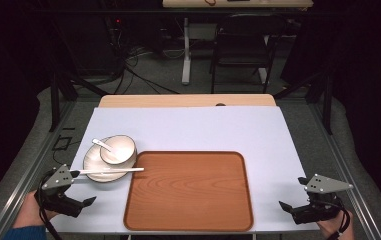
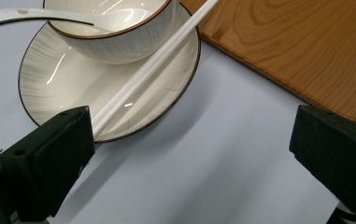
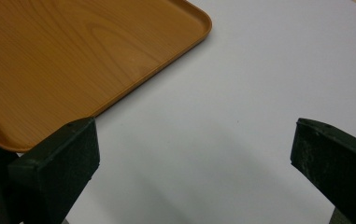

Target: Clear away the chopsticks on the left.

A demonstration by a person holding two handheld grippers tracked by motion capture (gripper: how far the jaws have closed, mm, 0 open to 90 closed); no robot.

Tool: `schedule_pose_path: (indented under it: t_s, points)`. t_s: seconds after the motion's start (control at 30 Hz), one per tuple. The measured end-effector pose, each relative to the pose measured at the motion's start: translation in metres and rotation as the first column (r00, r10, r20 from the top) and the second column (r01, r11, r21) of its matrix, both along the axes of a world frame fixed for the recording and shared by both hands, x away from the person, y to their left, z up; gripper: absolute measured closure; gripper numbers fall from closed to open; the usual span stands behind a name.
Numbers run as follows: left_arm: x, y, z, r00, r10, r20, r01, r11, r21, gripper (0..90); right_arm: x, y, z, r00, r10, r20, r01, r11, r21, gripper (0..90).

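A white plate [image 1: 92,159] lies at the table's left with a white bowl [image 1: 120,149] on it. A white spoon [image 1: 101,144] rests in the bowl, and white chopsticks [image 1: 110,170] lie across the plate's near rim. A wooden tray [image 1: 188,190] sits bare in the middle. My left gripper [image 1: 84,205] is open near the front left, just short of the plate [image 2: 49,84], the chopsticks [image 2: 157,60] and the bowl [image 2: 115,44]. My right gripper [image 1: 290,210] is open at the front right, with nothing between its jaws and the tray [image 3: 73,51] to its left.
A pale sheet [image 1: 188,127] covers the table; bare wood [image 1: 188,100] shows along the far edge. Beyond the table stand a black chair [image 1: 243,45] and a white table leg [image 1: 186,50], with cables on the floor.
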State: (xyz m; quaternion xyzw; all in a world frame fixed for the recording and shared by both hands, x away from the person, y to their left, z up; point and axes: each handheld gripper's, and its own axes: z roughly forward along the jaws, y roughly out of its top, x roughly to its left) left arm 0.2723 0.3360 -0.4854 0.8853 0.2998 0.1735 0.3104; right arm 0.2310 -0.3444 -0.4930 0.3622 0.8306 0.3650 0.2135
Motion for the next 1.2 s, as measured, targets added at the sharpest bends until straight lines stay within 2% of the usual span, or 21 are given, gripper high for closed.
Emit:
schedule_pose_path:
  t_s: [0.07,0.23,0.43,0.47,0.67,0.83,0.93,1.03,1.07,1.1,1.13,1.2]
  points:
    - [0.004,-0.001,0.001,1.0,-0.006,-0.005,0.007,0.9999,0.008,0.0,0.0,0.0,0.0,1.0,-0.001,-0.001,0.001,1.0,-0.001,0.7]
    - [0.014,-0.005,0.005,0.9996,-0.028,-0.009,0.028,0.9979,0.058,0.3,0.0,0.0,-0.001,1.0,-0.001,-0.004,0.001,1.0,0.002,0.7]
    - [0.03,-0.009,0.01,0.9973,-0.064,-0.036,0.068,0.9894,0.129,3.3,0.0,0.0,-0.002,1.0,0.002,-0.007,-0.002,1.0,-0.002,0.7]
    - [0.03,-0.009,0.01,0.9973,-0.064,-0.036,0.068,0.9894,0.129,4.5,0.0,0.0,-0.002,1.0,0.002,-0.007,-0.002,1.0,-0.002,0.7]
    - [0.045,-0.015,0.008,0.9921,-0.1,-0.075,0.113,0.973,0.201,10.3,0.0,0.001,-0.002,0.9999,0.008,-0.011,-0.008,1.0,-0.005,0.8]
    - [0.054,-0.018,0.007,0.9893,-0.112,-0.093,0.132,0.9608,0.244,17.1,0.0,0.001,-0.002,0.9999,0.007,-0.011,-0.007,1.0,-0.009,0.9]
    - [0.06,-0.02,0.007,0.9865,-0.126,-0.104,0.15,0.9495,0.275,24.8,0.0,0.002,-0.002,0.9999,0.007,-0.014,-0.007,1.0,-0.011,1.1]
    - [0.064,-0.02,0.005,0.9854,-0.128,-0.112,0.155,0.9445,0.29,35.3,0.0,0.002,-0.002,0.9999,0.008,-0.014,-0.008,1.0,-0.015,1.2]
    - [0.065,-0.02,0.005,0.985,-0.132,-0.112,0.159,0.9417,0.296,35.3,0.0,0.002,-0.002,0.9999,0.008,-0.014,-0.008,1.0,-0.015,1.2]
    - [0.068,-0.021,0.004,0.9841,-0.133,-0.118,0.164,0.9365,0.31,40.0,0.0,0.002,-0.003,0.9999,0.009,-0.014,-0.009,1.0,-0.016,1.2]
    - [0.068,-0.021,0.004,0.9841,-0.133,-0.118,0.164,0.9365,0.31,42.3,0.0,0.002,-0.003,0.9999,0.009,-0.014,-0.009,1.0,-0.016,1.2]
    - [0.071,-0.022,0.002,0.9811,-0.149,-0.124,0.181,0.9318,0.315,43.8,0.0,0.002,-0.003,0.9999,0.008,-0.015,-0.008,1.0,-0.017,1.3]
